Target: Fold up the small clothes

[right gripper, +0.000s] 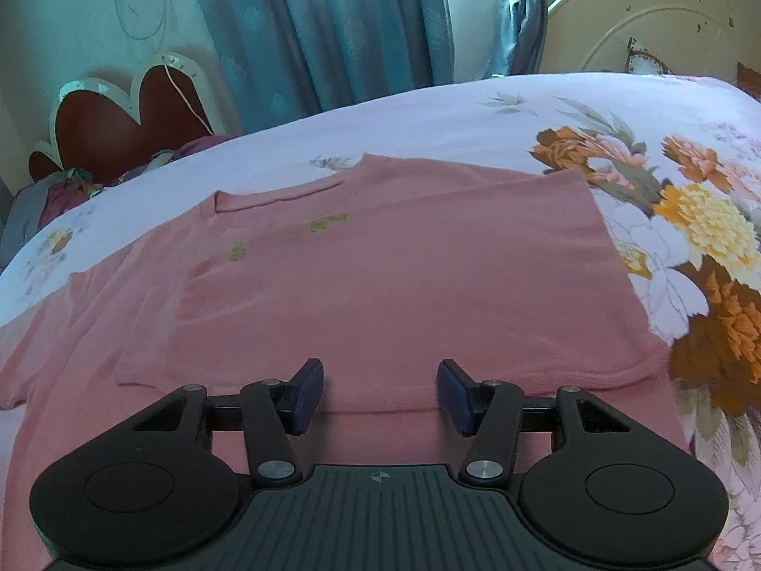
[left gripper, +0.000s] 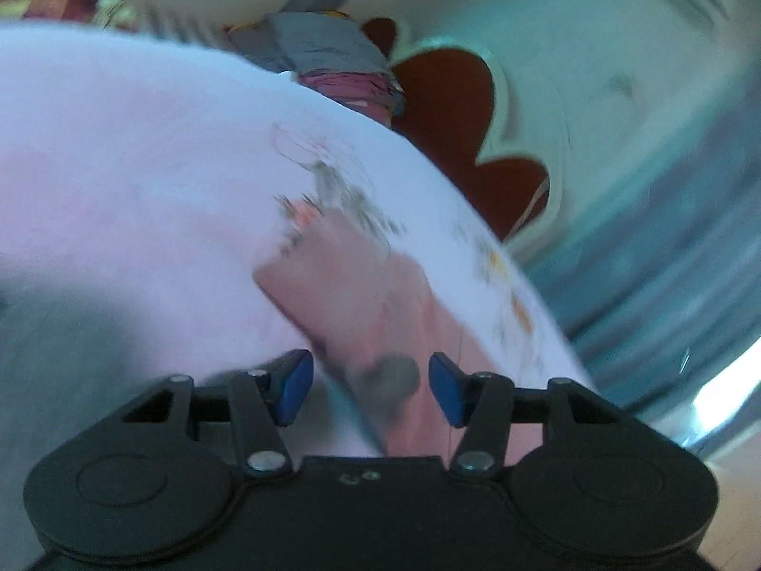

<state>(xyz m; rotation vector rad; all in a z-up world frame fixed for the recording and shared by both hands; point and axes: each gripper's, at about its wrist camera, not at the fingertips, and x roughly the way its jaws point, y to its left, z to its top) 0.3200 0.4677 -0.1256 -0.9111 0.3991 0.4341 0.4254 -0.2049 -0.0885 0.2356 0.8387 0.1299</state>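
Pink shirt (right gripper: 380,276) lies flat on the floral bedsheet (right gripper: 666,219), partly folded: one side panel is turned in over the body, its straight edge running from near the collar down toward your right. Collar end points away from you; hem end sits just under your right gripper (right gripper: 380,397).

Right gripper: jaws spread wide, nothing between them, blue pads (right gripper: 307,395) poised just over the hem fold, pink cloth showing in the gap.

Left gripper (left gripper: 371,388): jaws also spread, gripping nothing. That view is heavily blurred; a strip of the pink cloth (left gripper: 347,304) runs up from between the pads across the pale sheet. Whether the pads touch fabric, you cannot tell.

Print on the shirt front: small green marks (right gripper: 323,224), too small to read. No legible label or brand.

Edges: sheet lies bare beyond the shirt's far and right-hand edges. A sleeve spreads out on your left. The bed's left edge drops toward a red heart-shaped board (right gripper: 123,114), with bundled clothes (right gripper: 62,190) just beside it. Teal curtains (right gripper: 304,24) hang behind, and a cream round headboard (right gripper: 666,24) stands at far right.
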